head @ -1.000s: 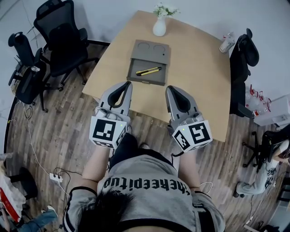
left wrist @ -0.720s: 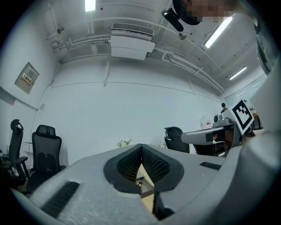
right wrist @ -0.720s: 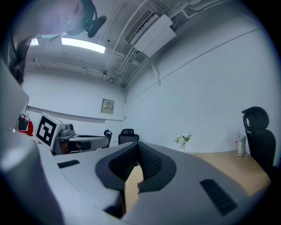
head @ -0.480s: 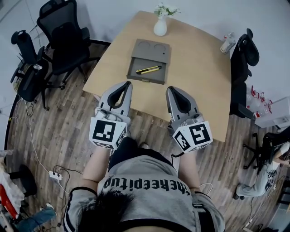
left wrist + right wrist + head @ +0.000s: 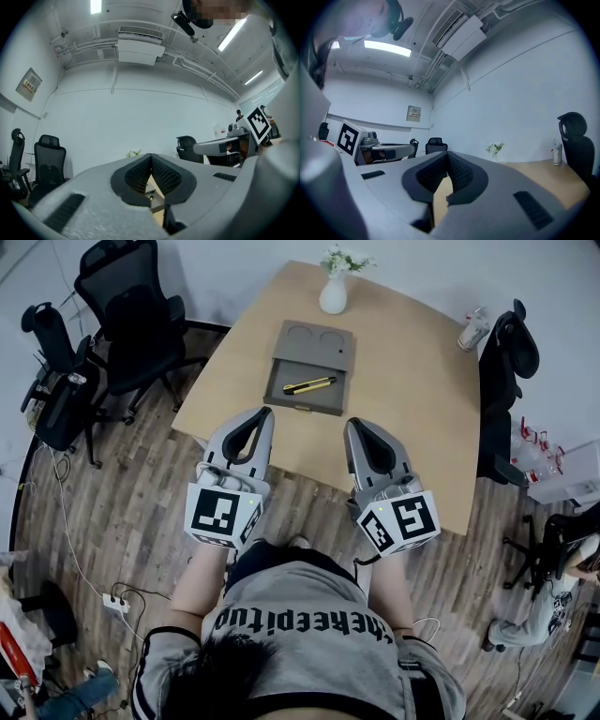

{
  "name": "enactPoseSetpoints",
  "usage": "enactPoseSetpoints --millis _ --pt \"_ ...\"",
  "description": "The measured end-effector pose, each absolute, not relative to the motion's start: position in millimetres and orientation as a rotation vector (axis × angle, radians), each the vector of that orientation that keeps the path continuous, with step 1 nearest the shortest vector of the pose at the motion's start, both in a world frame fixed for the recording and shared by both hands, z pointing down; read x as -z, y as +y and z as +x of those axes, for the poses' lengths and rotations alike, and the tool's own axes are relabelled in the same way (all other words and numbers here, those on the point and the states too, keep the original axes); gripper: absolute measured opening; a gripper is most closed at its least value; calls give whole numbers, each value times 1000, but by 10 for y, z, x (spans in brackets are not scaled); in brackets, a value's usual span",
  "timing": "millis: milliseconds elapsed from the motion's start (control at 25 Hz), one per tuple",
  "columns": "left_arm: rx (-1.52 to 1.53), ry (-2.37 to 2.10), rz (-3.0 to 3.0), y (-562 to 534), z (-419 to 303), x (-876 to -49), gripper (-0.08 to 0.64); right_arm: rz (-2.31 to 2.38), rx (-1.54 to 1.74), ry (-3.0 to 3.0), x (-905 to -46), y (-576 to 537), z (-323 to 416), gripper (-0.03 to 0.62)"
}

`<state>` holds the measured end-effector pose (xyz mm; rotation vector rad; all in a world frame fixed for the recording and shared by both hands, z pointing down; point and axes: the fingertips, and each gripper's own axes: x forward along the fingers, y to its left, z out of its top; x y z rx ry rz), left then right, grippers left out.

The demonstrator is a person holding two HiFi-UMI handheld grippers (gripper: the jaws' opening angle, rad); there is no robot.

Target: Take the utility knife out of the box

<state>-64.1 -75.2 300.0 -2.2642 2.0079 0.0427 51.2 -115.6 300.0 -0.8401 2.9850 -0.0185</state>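
Nothing has moved: left hand-held gripper point(image 5: 265, 412) and right hand-held gripper point(image 5: 352, 423) stay closed, empty. Ahead, between them, the utility knife point(image 5: 309, 386) lies crosswise in the box point(image 5: 279, 396), slightly nearer the left.

an office — swivel chairs point(image 5: 131, 310) (black mesh) beside a meeting table point(image 5: 412, 409).

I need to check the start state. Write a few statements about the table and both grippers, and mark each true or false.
The utility knife lies in the open box. True.
The left gripper holds the knife. False: it is shut on nothing, short of the box.
A white vase stands on the table beyond the box. True.
The right gripper is wide open. False: its jaws are together, empty.
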Motion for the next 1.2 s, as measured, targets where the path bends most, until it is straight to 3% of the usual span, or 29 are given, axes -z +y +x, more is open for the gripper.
enactPoseSetpoints --millis 1200 --pt "-47 1974 -2293 -911 -723 -2986 17 -865 15 2990 -3008 -1270 393 6"
